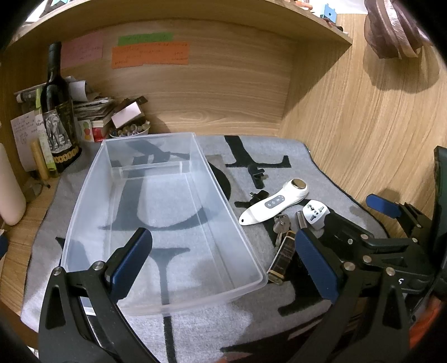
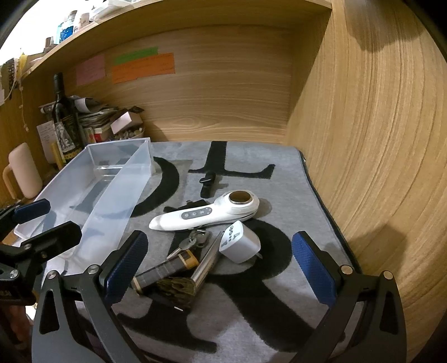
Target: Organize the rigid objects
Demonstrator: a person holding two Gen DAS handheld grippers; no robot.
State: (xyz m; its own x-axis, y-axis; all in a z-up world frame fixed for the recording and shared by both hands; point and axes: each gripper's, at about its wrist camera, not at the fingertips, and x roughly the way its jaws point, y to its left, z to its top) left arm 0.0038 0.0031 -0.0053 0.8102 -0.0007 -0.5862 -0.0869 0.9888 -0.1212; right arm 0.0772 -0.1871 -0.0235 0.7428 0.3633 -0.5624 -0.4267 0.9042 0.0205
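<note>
A clear plastic bin [image 1: 245, 237] stands empty on a grey mat [image 1: 212, 321]; it also shows in the right wrist view [image 2: 117, 195]. Right of it lie a white handheld device [image 2: 206, 213], a white plug adapter [image 2: 241, 244], keys [image 2: 192, 241], a metal tube [image 2: 205, 264], a brown case [image 2: 164, 269] and two black clips [image 2: 208, 183]. My left gripper [image 1: 226, 262] is open above the bin's near end. My right gripper [image 2: 220, 269] is open above the pile; it also shows in the left wrist view [image 1: 349, 220].
A wine bottle [image 1: 57, 111], stacked papers [image 1: 92, 107], a bowl of small items [image 1: 130, 131] and a pale mug [image 2: 23, 170] crowd the back left corner. Wooden walls close the back and right [image 2: 363, 139]. A shelf [image 1: 279, 16] runs overhead.
</note>
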